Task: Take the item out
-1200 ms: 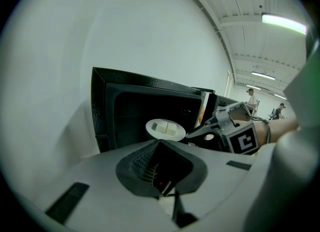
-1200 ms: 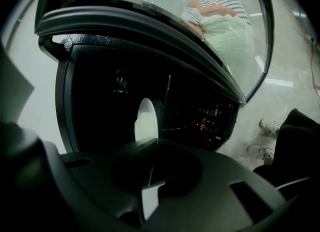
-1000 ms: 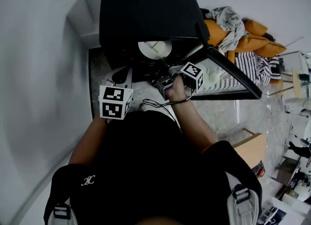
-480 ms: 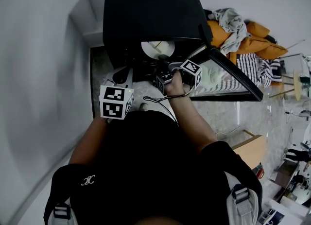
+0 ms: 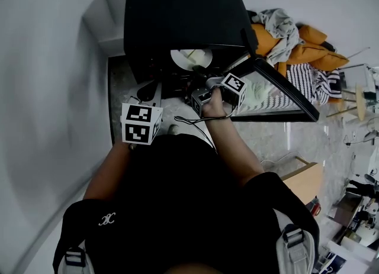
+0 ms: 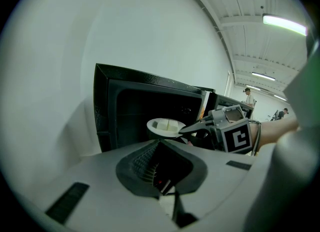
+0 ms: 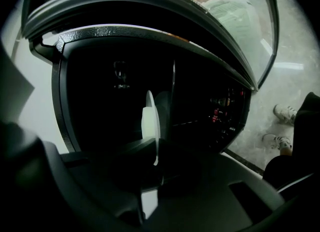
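Right gripper (image 7: 152,162), its jaws just closing, pinches the plate (image 7: 150,118) by its rim, edge-on in this view, inside the open microwave (image 5: 177,12). Only the left gripper (image 6: 167,196) view shows pale blocks (image 6: 164,125) on the plate; its own 2 jaws are pressed together, empty.

One black microwave (image 5: 177,18) is sitting top centre, one white plate (image 5: 190,58) is showing inside. Two grippers are showing: left gripper (image 5: 148,91), right gripper (image 6: 184,129). Two sneakers (image 7: 286,113) are showing lower right.
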Available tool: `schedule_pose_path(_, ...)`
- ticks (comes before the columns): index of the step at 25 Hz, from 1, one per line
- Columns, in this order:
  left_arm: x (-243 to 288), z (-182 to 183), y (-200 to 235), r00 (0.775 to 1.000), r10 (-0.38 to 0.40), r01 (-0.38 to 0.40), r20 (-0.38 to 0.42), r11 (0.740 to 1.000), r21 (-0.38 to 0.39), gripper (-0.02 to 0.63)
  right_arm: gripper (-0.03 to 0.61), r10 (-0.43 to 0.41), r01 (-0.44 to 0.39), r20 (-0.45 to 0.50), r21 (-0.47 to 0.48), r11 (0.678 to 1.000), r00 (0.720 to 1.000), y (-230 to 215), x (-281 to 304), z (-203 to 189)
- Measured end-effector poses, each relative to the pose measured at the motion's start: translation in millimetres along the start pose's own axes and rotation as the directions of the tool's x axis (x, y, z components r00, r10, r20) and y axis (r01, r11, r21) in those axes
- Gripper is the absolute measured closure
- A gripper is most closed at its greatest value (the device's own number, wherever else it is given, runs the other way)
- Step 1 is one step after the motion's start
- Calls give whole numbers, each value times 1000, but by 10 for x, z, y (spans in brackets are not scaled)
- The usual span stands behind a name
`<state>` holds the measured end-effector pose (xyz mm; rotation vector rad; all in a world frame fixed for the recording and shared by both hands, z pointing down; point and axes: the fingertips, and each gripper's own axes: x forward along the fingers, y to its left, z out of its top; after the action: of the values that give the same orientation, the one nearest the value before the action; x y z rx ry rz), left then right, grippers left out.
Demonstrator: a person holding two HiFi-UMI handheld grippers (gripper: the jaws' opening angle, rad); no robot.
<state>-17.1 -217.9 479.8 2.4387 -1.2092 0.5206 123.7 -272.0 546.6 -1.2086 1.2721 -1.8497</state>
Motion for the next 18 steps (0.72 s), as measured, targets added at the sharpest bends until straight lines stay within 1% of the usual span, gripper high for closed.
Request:
schedule_pose_path(5,22,24,-2,1000,-12,12,0,1000,2,612,557,53,-54,-24,-31,998,998,67,-37,-35)
schedule_pose_path(13,11,32,0,1000,-9,9,3,1000,-3,612,557,139,-142,-77,-47,989,987,17,-217,-113)
schedule_pose_path(18,-7,30,28,1000,-10,10,7,1000,-6,612,557,164,-176,-118,-93,980,979,45,-410,-211)
